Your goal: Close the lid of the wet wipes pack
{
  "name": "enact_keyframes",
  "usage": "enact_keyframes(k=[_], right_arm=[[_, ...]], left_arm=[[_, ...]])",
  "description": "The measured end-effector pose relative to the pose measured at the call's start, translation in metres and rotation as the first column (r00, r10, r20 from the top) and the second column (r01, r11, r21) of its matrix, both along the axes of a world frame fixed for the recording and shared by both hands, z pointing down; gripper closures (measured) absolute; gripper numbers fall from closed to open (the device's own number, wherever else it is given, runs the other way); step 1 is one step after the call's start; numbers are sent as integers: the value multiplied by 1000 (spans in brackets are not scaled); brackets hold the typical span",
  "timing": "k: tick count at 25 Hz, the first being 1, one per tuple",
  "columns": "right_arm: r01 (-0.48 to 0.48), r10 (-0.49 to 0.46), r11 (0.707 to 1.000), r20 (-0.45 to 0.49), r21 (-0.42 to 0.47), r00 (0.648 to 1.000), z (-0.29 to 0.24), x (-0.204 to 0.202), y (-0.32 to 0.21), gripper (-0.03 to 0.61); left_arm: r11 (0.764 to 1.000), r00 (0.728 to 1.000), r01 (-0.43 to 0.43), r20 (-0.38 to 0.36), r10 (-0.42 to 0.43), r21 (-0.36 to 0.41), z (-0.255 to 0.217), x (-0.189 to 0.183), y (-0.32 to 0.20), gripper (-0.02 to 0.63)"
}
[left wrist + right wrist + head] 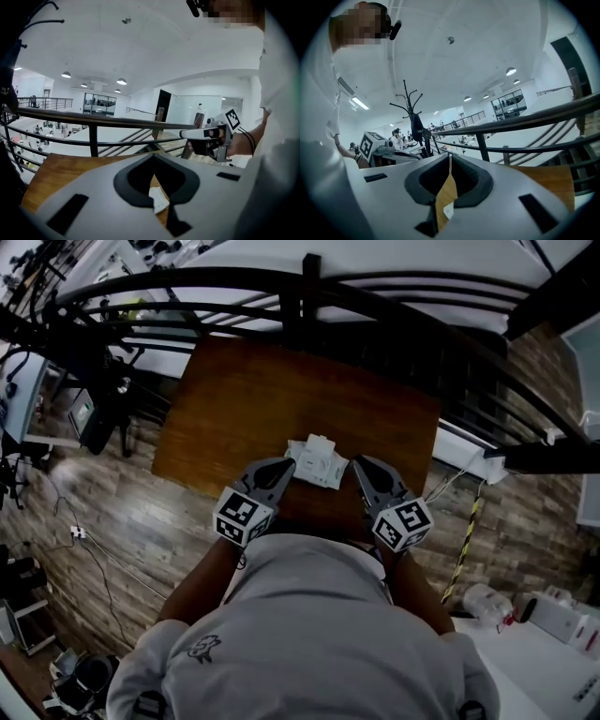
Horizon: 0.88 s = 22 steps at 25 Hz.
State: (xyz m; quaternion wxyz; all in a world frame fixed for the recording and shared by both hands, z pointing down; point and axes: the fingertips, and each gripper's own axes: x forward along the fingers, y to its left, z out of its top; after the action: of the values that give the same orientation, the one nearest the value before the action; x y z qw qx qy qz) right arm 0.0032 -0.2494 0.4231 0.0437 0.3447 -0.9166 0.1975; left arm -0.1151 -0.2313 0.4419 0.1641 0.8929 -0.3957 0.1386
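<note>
Lying on the table [234, 399] near its front edge, the pack [317, 463] sits between both grippers. Left gripper [287, 467]: jaws closed, empty. Right gripper [360, 467]: jaws closed, empty.

The wet wipes pack [317, 461] is white, the desk [234, 399] brown wood grain. The left gripper [287, 465] and right gripper [358, 465] are grey, with black-and-white square markers.
</note>
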Motion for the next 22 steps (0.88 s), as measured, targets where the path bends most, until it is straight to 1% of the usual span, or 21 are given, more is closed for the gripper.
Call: enact_keyframes(k=[4,14,22], right_arm=[[-12,12,1000,-13,-28,1000,15,-1,-7,543],[-15,9,993,-47,-114,999,57,-6,-21,541],[0,-11,984,-63,-181,998,90,-9,-24,540]], left_arm=[[998,999,-45,-2,45,-43,21,7,-5,601],[991,998,-61,-40,56,-121,48,5,-23,601],[982,996,-84,-6,85,-167,76,4,-24,601]])
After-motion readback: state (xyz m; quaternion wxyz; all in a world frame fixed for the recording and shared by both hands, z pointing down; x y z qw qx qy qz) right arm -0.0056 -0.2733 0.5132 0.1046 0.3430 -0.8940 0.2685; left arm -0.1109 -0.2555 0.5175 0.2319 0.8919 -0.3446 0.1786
